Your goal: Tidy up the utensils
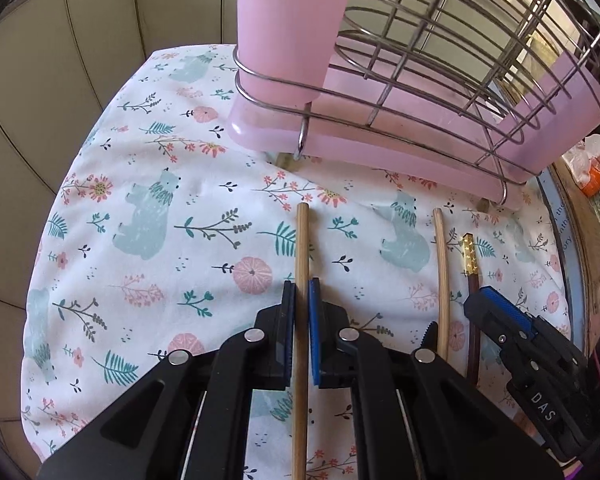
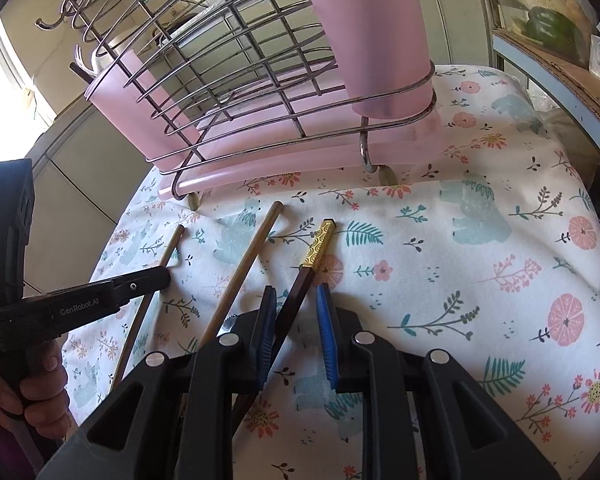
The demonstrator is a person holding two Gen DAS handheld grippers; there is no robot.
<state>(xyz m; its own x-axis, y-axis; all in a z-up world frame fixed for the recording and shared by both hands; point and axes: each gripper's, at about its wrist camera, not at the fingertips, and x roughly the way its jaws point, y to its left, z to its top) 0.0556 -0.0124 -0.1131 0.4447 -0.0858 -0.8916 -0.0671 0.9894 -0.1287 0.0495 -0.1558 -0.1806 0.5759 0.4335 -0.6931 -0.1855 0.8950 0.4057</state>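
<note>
My left gripper (image 1: 302, 286) is shut on a pale wooden chopstick (image 1: 302, 240) that lies lengthwise on the floral cloth (image 1: 140, 200). A second wooden chopstick (image 1: 442, 272) lies to its right. Beyond that is a dark chopstick with a gold end (image 1: 470, 252). In the right wrist view my right gripper (image 2: 294, 292) stands open around the dark chopstick (image 2: 320, 244), which rests near the left pad with a gap to the right pad. The left gripper (image 2: 162, 276) shows at the left on its chopstick (image 2: 176, 240). The middle chopstick (image 2: 256, 248) lies free.
A wire rack (image 1: 440, 40) with a pink drip tray (image 1: 380, 148) and a pink utensil cup (image 1: 292, 20) stands just behind the chopstick tips. Tiled wall lies left of the cloth. A cardboard box with a green pepper (image 2: 548, 24) sits at the right. A hand (image 2: 40, 384) holds the left gripper.
</note>
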